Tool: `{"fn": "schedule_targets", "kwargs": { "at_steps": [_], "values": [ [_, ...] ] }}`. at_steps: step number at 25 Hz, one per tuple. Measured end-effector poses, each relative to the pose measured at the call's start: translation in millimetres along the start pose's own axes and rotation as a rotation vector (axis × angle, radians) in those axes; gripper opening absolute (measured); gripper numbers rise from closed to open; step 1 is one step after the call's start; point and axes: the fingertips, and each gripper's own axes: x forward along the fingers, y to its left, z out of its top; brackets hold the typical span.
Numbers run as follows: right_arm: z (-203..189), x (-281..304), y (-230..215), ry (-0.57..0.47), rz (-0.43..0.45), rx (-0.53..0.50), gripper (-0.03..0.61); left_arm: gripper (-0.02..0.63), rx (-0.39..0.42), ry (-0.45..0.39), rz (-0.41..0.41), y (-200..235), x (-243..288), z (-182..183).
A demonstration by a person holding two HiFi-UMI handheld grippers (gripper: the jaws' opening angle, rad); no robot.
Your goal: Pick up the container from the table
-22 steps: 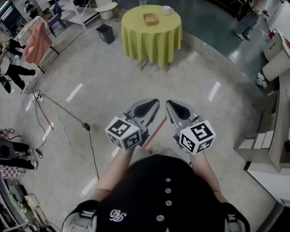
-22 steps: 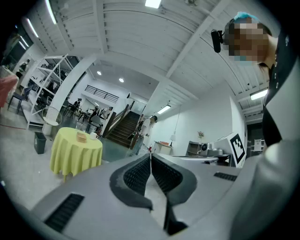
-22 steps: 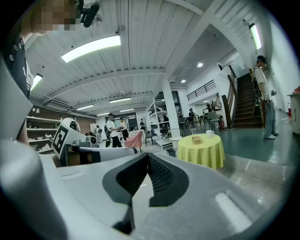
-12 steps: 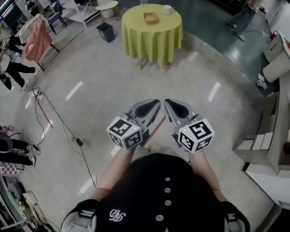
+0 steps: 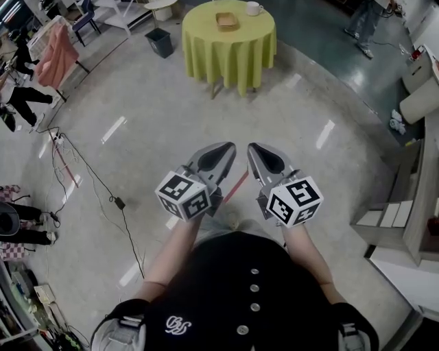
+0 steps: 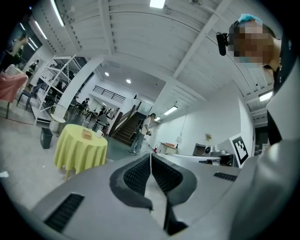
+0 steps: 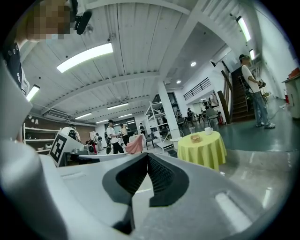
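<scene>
Broadly, floor: pale polished stone floor (image 5: 171, 123), one wide stretch between the person and the goal. A thin black cable (image 5: 96, 179) trails off to the left, away from the straight line ahead, so I'd walk that line.
Table: round table draped in a yellow-green cloth (image 5: 230, 48), far across the floor and well apart from both claws. Step in hand, as I read it: the approach, grasp not begun.
Left claw: grey left claw (image 5: 229, 147) held out level in front of the body, jaws pressed together, nothing between them.
Right claw: grey right claw (image 5: 251, 147) just beside the left one, jaws likewise pressed together, empty.
Container: small shallow brown container (image 5: 226, 20) sits near the middle of the tabletop. Its walls look low, so I'd spread one claw before arriving, come in level at rim height, pinch a single wall, then lift straight up.
Cup: white cup (image 5: 253, 9) stands near the container, towards the table's right edge. Reaching in from the near or left side should keep it from being knocked.
</scene>
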Motion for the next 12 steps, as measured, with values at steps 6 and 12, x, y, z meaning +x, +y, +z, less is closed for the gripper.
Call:
{"fn": "schedule_targets", "kwargs": {
  "at_steps": [6,12],
  "values": [
    [-3.1,3.5,-18.6,-0.016,-0.021,0.04,0.003,0.018,0.015,0.022,-0.014,6.9,14.5,-0.5],
    [5.6,34.2,-47.9,-0.019,-0.042,0.052,0.003,0.018,-0.003,0.032,-0.032,36.0,43.9,4.7]
  ]
}}
